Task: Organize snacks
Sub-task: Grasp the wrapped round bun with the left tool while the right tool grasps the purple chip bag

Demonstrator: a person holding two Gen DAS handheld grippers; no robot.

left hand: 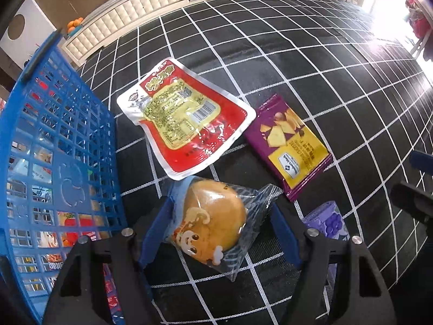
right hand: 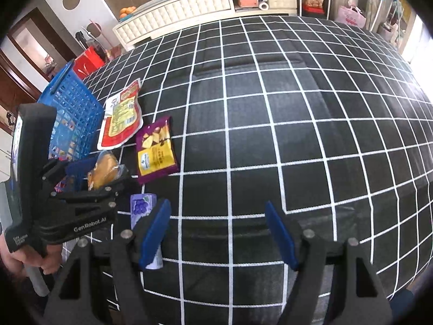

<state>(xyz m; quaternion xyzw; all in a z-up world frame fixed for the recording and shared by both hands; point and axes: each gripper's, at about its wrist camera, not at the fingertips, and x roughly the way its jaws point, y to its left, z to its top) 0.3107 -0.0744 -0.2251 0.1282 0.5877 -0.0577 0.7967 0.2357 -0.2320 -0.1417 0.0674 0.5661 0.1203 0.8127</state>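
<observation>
A bun in clear wrap [left hand: 216, 216] lies on the black checked cloth, its top edge over a red pouch [left hand: 186, 119]. My left gripper [left hand: 222, 201] is open, one blue finger on each side of the bun, close to the wrapper. In the right wrist view the bun [right hand: 104, 172] sits in the left gripper [right hand: 102, 170] beside the blue basket [right hand: 73, 108]. A purple-and-yellow chip packet [left hand: 292, 146] and a purple grape pack [left hand: 330, 222] lie to the right. My right gripper [right hand: 217, 203] is open over bare cloth, the grape pack [right hand: 142, 205] by its left finger.
The blue mesh basket [left hand: 67, 135] stands at the left with several snack packs inside. The checked cloth [right hand: 270, 108] stretches wide to the right. A white tufted cabinet [right hand: 176, 13] runs along the back. A hand [right hand: 16, 257] grips the left tool's handle.
</observation>
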